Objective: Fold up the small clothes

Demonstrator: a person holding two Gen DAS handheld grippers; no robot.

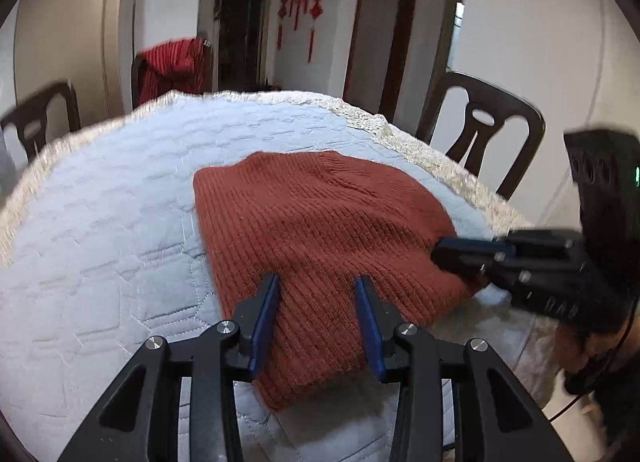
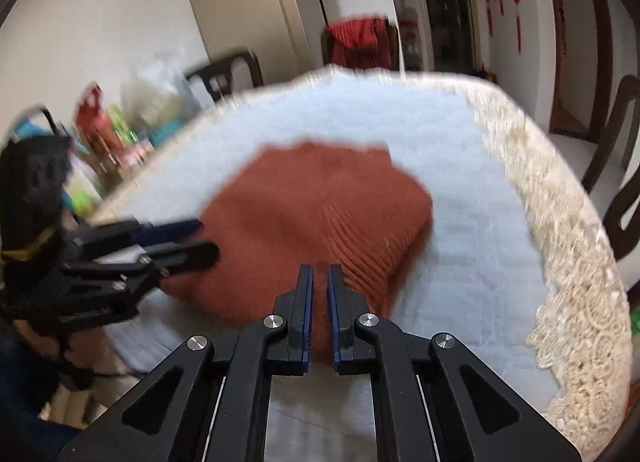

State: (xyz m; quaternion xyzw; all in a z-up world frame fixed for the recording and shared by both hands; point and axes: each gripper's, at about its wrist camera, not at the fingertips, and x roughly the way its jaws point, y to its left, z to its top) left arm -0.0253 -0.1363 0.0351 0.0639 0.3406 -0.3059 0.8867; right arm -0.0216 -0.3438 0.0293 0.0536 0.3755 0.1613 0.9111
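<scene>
Left wrist view: rust-red ribbed knit garment (image 1: 320, 254) folded on pale quilted tablecloth (image 1: 120, 222). Left gripper (image 1: 316, 282) wide open, empty. Right gripper (image 2: 319, 268) nearly closed; pinching near edge unconfirmed. Soft, floppy, grippy; take hold at edges.

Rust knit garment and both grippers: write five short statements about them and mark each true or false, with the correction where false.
1. The rust knit garment lies on a pale blue quilted cover. True.
2. The left gripper is clamped shut on the garment. False: its jaws stand wide apart over the near edge of the knit.
3. The right gripper has its fingers nearly together, with rust knit showing in the narrow gap between them. True.
4. The cover has a plain black border. False: its edge is cream lace trim.
5. A red cloth hangs over a chair beyond the table. True.
</scene>
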